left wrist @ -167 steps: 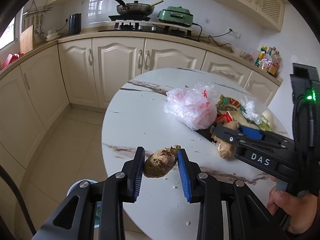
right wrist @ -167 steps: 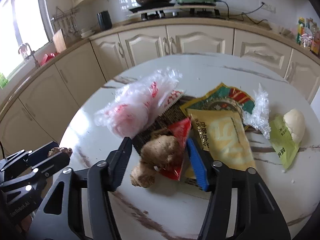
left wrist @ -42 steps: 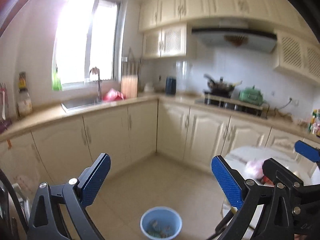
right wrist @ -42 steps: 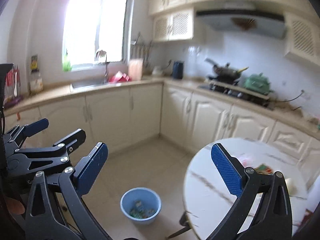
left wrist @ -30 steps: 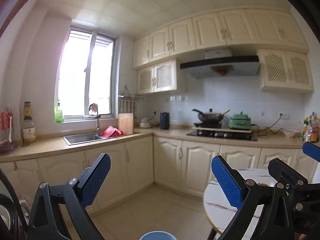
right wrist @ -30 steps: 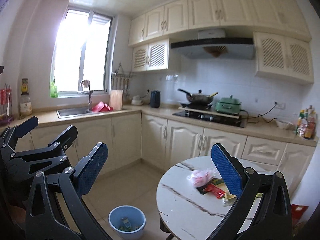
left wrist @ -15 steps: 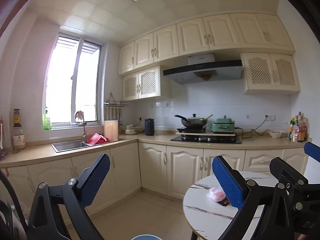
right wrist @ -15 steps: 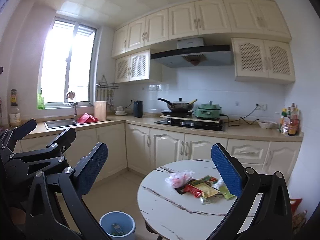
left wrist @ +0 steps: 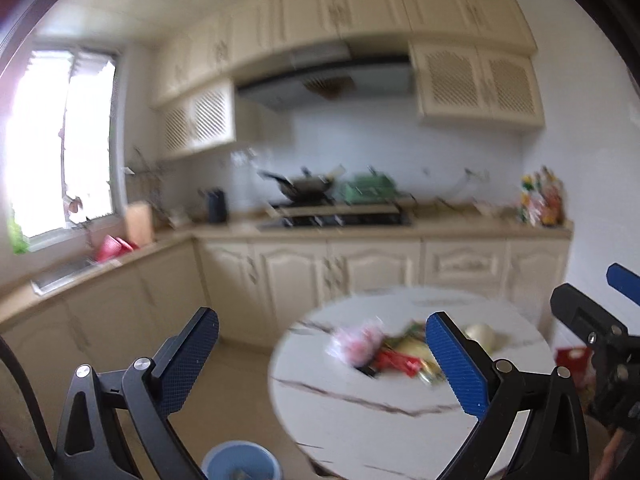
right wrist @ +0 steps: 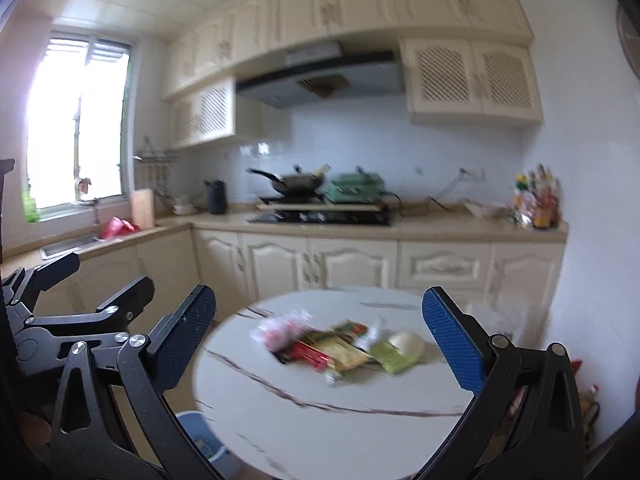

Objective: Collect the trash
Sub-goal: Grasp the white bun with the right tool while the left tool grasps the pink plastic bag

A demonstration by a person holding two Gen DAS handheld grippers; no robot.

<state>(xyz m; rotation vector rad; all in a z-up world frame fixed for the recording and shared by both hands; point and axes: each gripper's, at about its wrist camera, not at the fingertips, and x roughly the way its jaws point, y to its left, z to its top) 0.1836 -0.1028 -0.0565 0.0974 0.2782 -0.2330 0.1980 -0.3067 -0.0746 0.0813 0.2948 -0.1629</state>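
A pile of trash lies on the round white marble table (right wrist: 320, 412): a crumpled pink-white plastic bag (right wrist: 276, 330), red and yellow wrappers (right wrist: 332, 350), a green wrapper (right wrist: 390, 356) and a pale bun-like lump (right wrist: 408, 342). The same pile shows in the left wrist view (left wrist: 384, 350). A blue bin (left wrist: 240, 462) stands on the floor left of the table and shows in the right wrist view too (right wrist: 200, 436). My left gripper (left wrist: 320, 360) is open and empty. My right gripper (right wrist: 316, 348) is open and empty. Both are held well back from the table.
Cream kitchen cabinets (right wrist: 320, 264) run behind the table, with a stove, a pan (right wrist: 296, 182) and a green cooker (right wrist: 354, 190) on the counter. A sink and window are at the left. Bottles (right wrist: 536, 202) stand at the counter's right end.
Both grippers have swung from the bin and floor toward the table, which now sits lower and more central in view. Both stay open and empty. The views are motion-blurred.
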